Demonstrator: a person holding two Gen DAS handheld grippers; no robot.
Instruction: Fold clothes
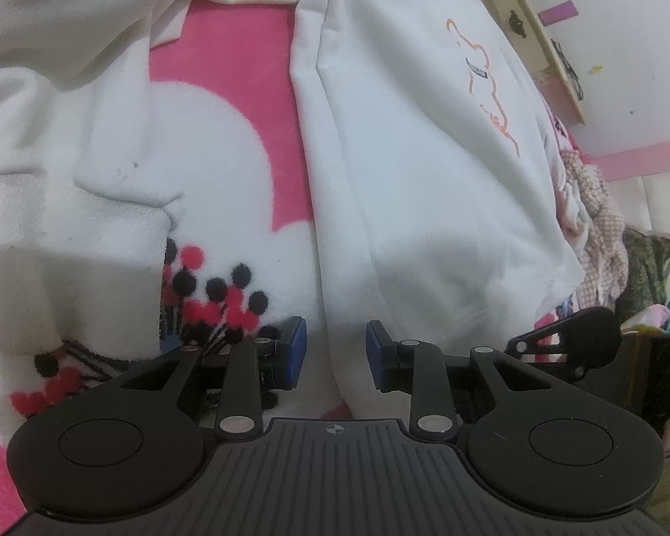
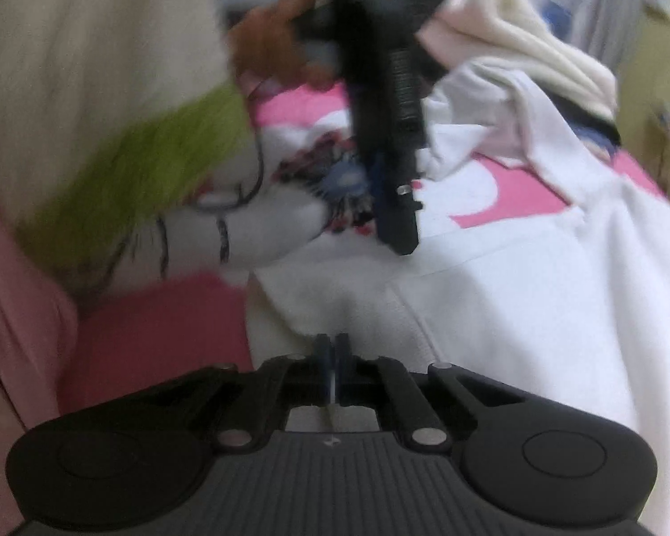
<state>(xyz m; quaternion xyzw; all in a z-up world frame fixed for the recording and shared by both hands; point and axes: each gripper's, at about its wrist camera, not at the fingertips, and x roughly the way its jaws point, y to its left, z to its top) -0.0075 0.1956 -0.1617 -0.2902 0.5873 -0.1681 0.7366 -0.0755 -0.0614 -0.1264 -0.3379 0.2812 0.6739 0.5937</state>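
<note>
Lying spread on the pink-and-white blanket [image 1: 228, 89] is the white sweatshirt [image 1: 424, 178], orange line drawing on its front. My left fingers [image 1: 336, 355] stand apart over its lower edge, gripping nothing. My right fingers [image 2: 332, 368] are pressed together on a thin fold of its fabric. Loose clothes [image 1: 603, 232] lie heaped beside it.

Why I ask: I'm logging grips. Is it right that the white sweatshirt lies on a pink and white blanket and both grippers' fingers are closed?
Not quite. The left gripper has its fingers apart in the left wrist view; only the right gripper is closed. The white sweatshirt does lie on the pink and white blanket.
</note>
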